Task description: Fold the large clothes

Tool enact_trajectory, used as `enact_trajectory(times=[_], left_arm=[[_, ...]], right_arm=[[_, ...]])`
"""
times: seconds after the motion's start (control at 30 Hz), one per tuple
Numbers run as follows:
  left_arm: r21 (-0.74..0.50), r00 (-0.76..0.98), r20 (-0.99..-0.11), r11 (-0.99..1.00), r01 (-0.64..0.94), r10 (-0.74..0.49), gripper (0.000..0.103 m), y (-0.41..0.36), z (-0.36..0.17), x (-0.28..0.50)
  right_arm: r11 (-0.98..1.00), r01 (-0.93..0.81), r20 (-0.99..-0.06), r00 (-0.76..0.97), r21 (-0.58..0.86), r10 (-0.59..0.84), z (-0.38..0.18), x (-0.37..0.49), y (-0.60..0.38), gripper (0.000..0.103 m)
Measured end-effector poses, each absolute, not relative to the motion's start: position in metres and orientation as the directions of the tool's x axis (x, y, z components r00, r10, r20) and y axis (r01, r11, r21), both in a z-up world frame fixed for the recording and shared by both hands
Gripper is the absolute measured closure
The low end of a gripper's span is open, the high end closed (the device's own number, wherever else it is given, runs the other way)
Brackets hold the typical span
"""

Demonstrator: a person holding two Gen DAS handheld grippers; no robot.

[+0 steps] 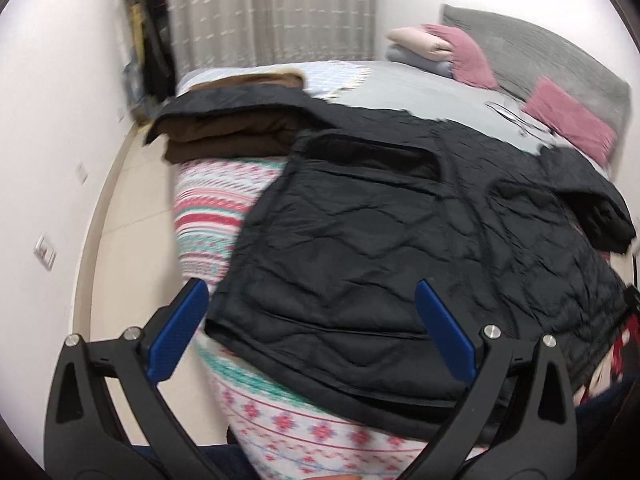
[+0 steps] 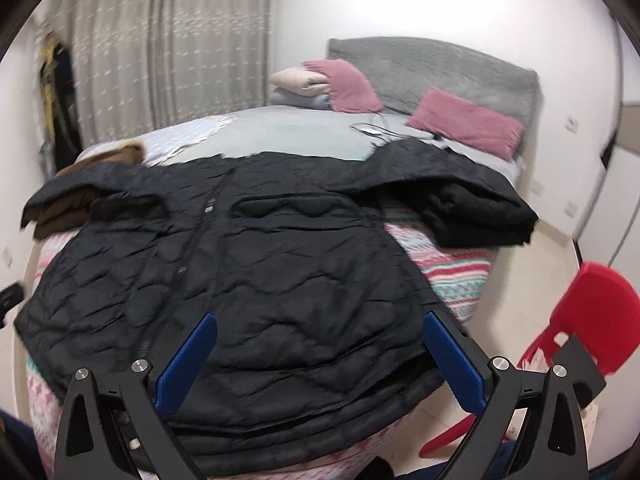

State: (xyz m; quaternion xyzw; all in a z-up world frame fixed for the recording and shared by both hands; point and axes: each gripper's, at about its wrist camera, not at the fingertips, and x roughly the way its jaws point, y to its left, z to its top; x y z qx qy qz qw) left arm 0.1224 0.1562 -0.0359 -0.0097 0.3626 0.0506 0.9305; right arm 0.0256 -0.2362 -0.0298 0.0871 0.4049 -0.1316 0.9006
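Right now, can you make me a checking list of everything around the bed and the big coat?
Surface: bed with a grey sheet; a patterned blanket covers the near end.
Job's things: black quilted jacket spread flat, front up, sleeves out to both sides.
Clutter: folded brown garment by the jacket's left sleeve; folded blankets and two pink pillows at the headboard.
Grippers: left hand-held gripper open over the jacket's hem, holding nothing; right hand-held gripper likewise.
Cables: thin cable lying on the sheet near the pillows.
Surroundings: curtain, red plastic chair, clothes hanging in the corner.
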Motion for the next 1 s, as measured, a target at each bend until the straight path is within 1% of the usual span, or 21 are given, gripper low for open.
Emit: enact_trajectory(times=[0.07,0.1,0.17,0.23,0.27,0.33,0.37,0.4,0.43,0.47,0.5,0.53,0.57,0.6,0.63,0.7,0.77,0.83,0.93,1.0], left_arm=[[0.01,0.722,-0.682,0.988,-0.154,0.119,0.0,0.173,-0.039,0.127],[0.013,0.714,-0.688,0.986,-0.165,0.128,0.0,0.178,-0.04,0.129],[0.024,0.686,-0.712,0.98,-0.195,0.154,0.0,0.188,-0.048,0.139],[0.004,0.654,-0.742,0.976,-0.218,0.149,0.0,0.199,-0.054,0.151],[-0.022,0.63,-0.765,0.973,-0.231,0.132,0.0,0.206,-0.06,0.159],[-0.083,0.593,-0.8,0.962,-0.261,0.092,0.0,0.218,-0.07,0.172],[-0.105,0.57,-0.817,0.95,-0.294,0.087,0.0,0.223,-0.077,0.178],[-0.114,0.552,-0.83,0.942,-0.316,0.085,0.003,0.225,-0.084,0.183],[-0.118,0.542,-0.837,0.941,-0.318,0.078,0.009,0.224,-0.088,0.186],[-0.118,0.536,-0.841,0.945,-0.306,0.069,0.013,0.221,-0.091,0.188],[-0.106,0.537,-0.841,0.953,-0.282,0.065,0.021,0.215,-0.092,0.188],[-0.087,0.542,-0.838,0.962,-0.258,0.069,0.03,0.208,-0.093,0.187],[-0.067,0.547,-0.834,0.97,-0.236,0.076,0.037,0.202,-0.093,0.186],[-0.039,0.551,-0.83,0.975,-0.219,0.091,0.057,0.198,-0.093,0.184],[-0.014,0.549,-0.829,0.976,-0.218,0.111,0.077,0.197,-0.093,0.182],[-0.037,0.544,-0.834,0.974,-0.224,0.093,0.096,0.203,-0.094,0.177],[-0.105,0.545,-0.838,0.972,-0.209,0.027,0.097,0.21,-0.093,0.167],[-0.139,0.558,-0.829,0.976,-0.166,-0.023,0.097,0.219,-0.086,0.161],[-0.125,0.587,-0.808,0.987,-0.1,-0.043,0.097,0.209,-0.081,0.141],[-0.109,0.585,-0.811,0.988,-0.107,-0.026,0.097,0.207,-0.081,0.141]], right_arm=[[0.928,0.357,-0.772,0.618,0.105,-0.151,-0.038,0.029,-0.262,0.0],[0.912,0.395,-0.778,0.605,0.112,-0.167,-0.042,0.03,-0.275,0.0],[0.884,0.464,-0.796,0.558,0.065,-0.235,-0.054,0.034,-0.297,0.0],[0.858,0.514,-0.825,0.489,0.011,-0.283,-0.068,0.04,-0.314,0.0],[0.845,0.534,-0.834,0.474,0.017,-0.282,-0.075,0.041,-0.321,0.0],[0.825,0.562,-0.858,0.453,0.062,-0.243,-0.091,0.043,-0.335,0.0],[0.816,0.569,-0.877,0.439,0.103,-0.196,-0.102,0.045,-0.341,0.0],[0.808,0.572,-0.889,0.432,0.141,-0.151,-0.111,0.046,-0.343,0.001],[0.806,0.567,-0.893,0.434,0.167,-0.121,-0.115,0.047,-0.341,0.003],[0.808,0.551,-0.894,0.443,0.207,-0.074,-0.12,0.048,-0.339,0.018],[0.811,0.54,-0.892,0.449,0.226,-0.05,-0.121,0.049,-0.338,0.048],[0.81,0.529,-0.889,0.457,0.252,-0.021,-0.121,0.049,-0.336,0.061],[0.81,0.514,-0.88,0.475,0.282,0.005,-0.119,0.05,-0.335,0.078],[0.813,0.505,-0.874,0.486,0.29,0.01,-0.116,0.049,-0.332,0.088],[0.815,0.501,-0.868,0.497,0.29,0.003,-0.113,0.048,-0.333,0.09],[0.819,0.509,-0.855,0.517,0.265,-0.045,-0.1,0.043,-0.336,0.094],[0.816,0.514,-0.837,0.542,0.263,-0.072,-0.083,0.038,-0.341,0.095],[0.813,0.522,-0.826,0.556,0.26,-0.092,-0.072,0.038,-0.347,0.096],[0.803,0.549,-0.821,0.552,0.231,-0.142,-0.062,0.035,-0.356,0.096],[0.798,0.568,-0.837,0.523,0.201,-0.162,-0.068,0.035,-0.358,0.096]])
